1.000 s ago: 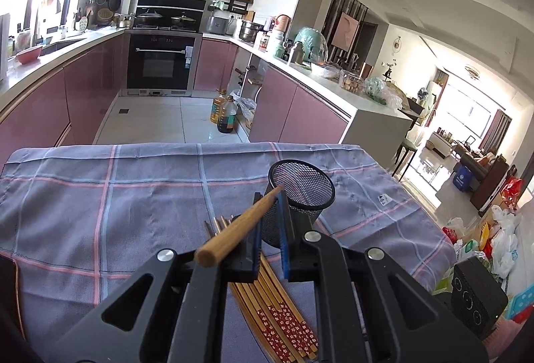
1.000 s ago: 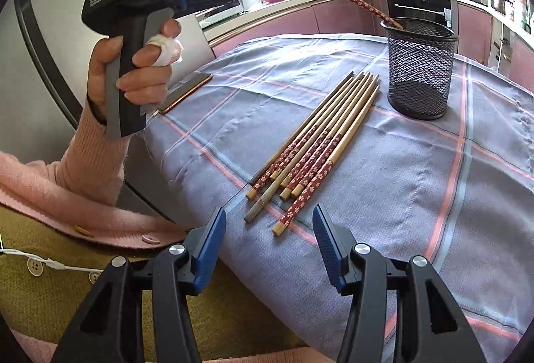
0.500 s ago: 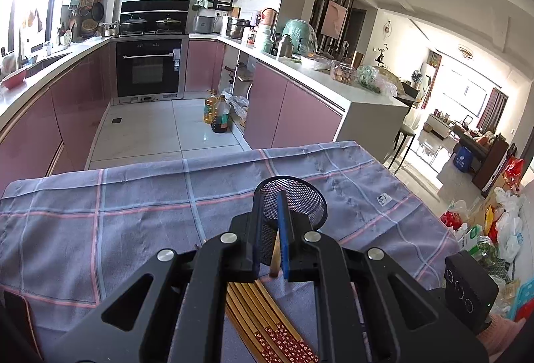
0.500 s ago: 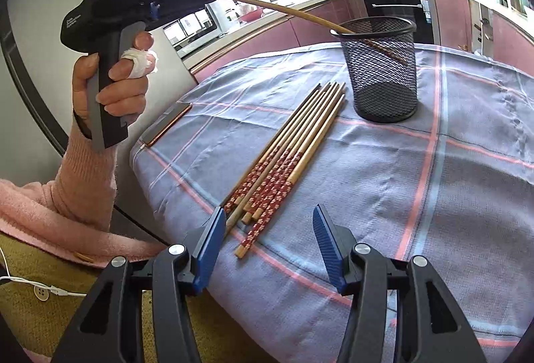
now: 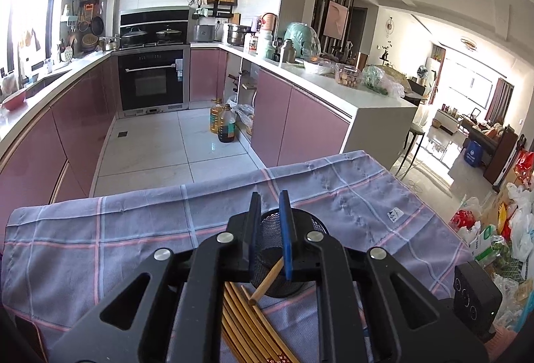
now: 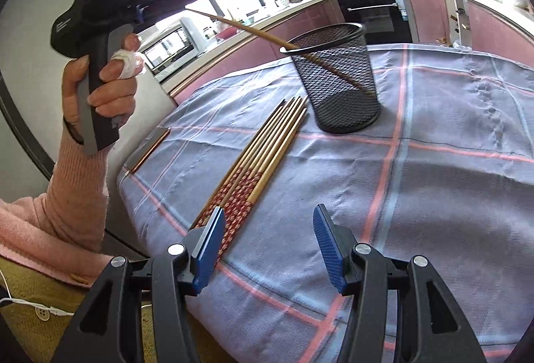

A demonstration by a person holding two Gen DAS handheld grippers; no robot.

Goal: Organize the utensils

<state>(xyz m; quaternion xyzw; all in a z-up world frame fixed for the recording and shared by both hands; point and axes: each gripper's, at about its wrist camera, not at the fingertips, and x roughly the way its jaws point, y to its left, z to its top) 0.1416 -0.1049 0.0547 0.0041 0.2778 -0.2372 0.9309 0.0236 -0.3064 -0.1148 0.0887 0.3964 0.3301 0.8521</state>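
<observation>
The left gripper [image 5: 269,229] is hovering above the mesh cup [image 6: 337,79], its jaws narrowly parted and apparently releasing the chopstick [image 6: 267,37] now leaning inside, while the right gripper [image 6: 267,243] is waiting, jaws wide, over the remaining chopsticks [image 6: 260,159] on the worktop [image 6: 434,196].

On my rig: the left claw [image 5: 269,223], a black plastic frame with triangular cut-outs, round silver screws and blue ribbed pads; the right claw [image 6: 267,243], built the same, blue textured pads on black arms with silver screws. My left hand [image 6: 100,86] shows bare skin with a white bandage wrapped on one finger, on a black pistol-style handle with a grey trigger bar and faint white lettering. Sleeve is fuzzy pink knit, over a mustard-yellow garment with a button and a thin white cable.
</observation>
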